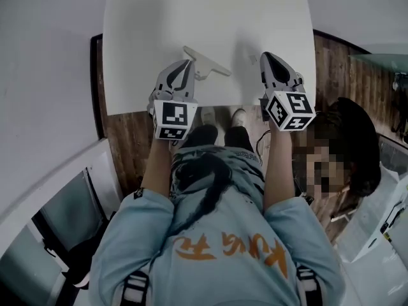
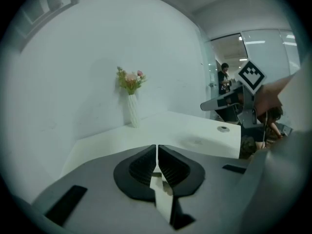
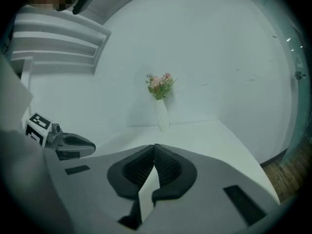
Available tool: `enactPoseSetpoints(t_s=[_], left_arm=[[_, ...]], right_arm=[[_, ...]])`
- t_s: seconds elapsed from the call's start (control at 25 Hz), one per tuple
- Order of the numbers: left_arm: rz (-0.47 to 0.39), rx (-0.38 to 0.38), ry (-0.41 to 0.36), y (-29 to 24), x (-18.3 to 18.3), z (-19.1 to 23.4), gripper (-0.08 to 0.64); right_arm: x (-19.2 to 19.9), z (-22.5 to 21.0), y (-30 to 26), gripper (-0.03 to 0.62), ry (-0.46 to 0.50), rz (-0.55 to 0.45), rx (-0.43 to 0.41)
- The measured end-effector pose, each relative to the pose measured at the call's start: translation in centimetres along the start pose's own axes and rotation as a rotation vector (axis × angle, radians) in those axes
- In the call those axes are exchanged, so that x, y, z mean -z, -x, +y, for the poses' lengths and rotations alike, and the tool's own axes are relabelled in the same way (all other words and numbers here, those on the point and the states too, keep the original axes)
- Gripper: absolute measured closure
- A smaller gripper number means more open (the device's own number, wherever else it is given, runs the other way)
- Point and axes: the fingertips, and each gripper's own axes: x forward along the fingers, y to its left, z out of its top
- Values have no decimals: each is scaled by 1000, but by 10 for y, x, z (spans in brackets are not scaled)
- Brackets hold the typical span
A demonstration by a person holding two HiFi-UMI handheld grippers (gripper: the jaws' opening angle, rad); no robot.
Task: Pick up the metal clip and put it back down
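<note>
Left tool (image 2: 156, 150) and right tool (image 3: 154, 152) both jaws pressed together, nothing between them, held over the near edge of the white surface (image 1: 191, 18); small metal clip (image 2: 223, 128) lies toward its near right corner, beside the right tool's tip.

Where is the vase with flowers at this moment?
In the left gripper view the vase stands at the far edge of the white table, close to the wall, left of centre; the right gripper view shows it near centre.
</note>
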Motion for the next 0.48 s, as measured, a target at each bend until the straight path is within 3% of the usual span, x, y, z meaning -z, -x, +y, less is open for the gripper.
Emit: enactPoseSetpoints(t_s=[0.08, 0.16, 0.36, 0.48], left_arm=[[51, 36, -17, -5, 15, -5, 532], [86, 75, -64, -10, 23, -12, 464], [193, 143, -349, -21, 50, -24, 405], [214, 166, -507, -25, 61, -29, 399]], right_arm=[[5, -3, -1, 580, -3, 14, 0], [8, -6, -1, 580, -6, 24, 3], [15, -9, -3, 580, 11, 52, 9], [22, -5, -7, 580, 17, 71, -4]])
